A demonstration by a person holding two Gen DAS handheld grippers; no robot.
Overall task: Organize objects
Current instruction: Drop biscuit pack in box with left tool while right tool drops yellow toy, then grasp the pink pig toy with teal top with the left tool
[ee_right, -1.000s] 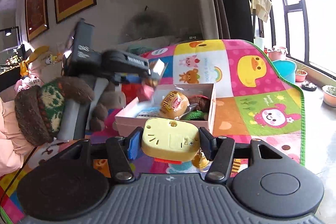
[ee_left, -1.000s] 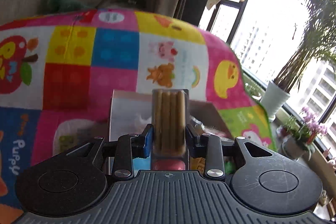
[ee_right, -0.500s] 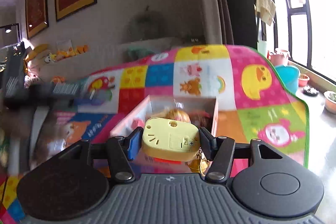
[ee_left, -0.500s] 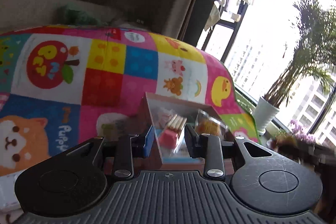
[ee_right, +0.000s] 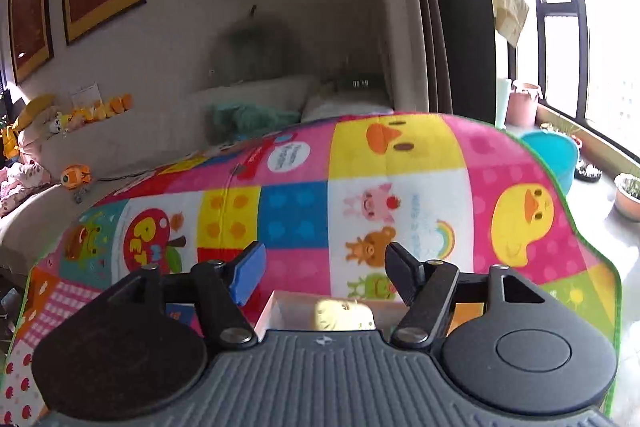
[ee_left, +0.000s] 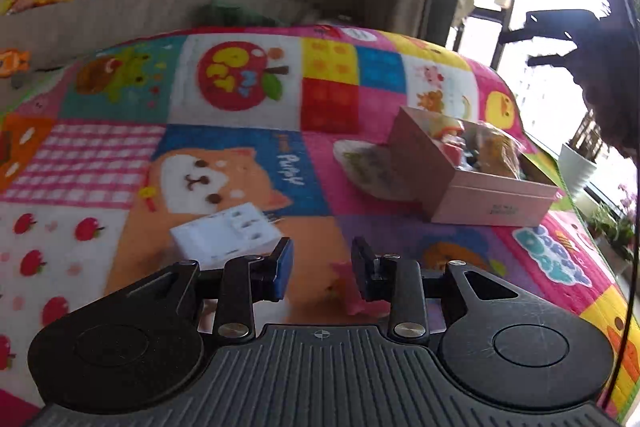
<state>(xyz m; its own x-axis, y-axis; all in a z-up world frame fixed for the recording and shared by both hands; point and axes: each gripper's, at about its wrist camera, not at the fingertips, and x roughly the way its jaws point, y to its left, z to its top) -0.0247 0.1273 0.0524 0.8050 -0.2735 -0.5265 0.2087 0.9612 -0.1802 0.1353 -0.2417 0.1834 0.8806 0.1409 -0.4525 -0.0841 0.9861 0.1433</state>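
Left hand-held gripper (ee_left: 322, 273): jaws apart, empty, above colourful patchwork play mat (ee_left: 224, 155). Right hand-held gripper (ee_right: 324, 273): jaws apart, empty, over pink rectangular cardboard box (ee_left: 472, 183) containing pale yellow plastic toy (ee_right: 344, 315).

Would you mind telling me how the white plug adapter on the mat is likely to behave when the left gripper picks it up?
The white plug adapter looks like hard, boxy plastic, so it should stay stiff and probably light. Its flat sides suit the open left gripper, though smooth plastic may slip. Lying flat on the soft play mat, it seems unlikely to roll.
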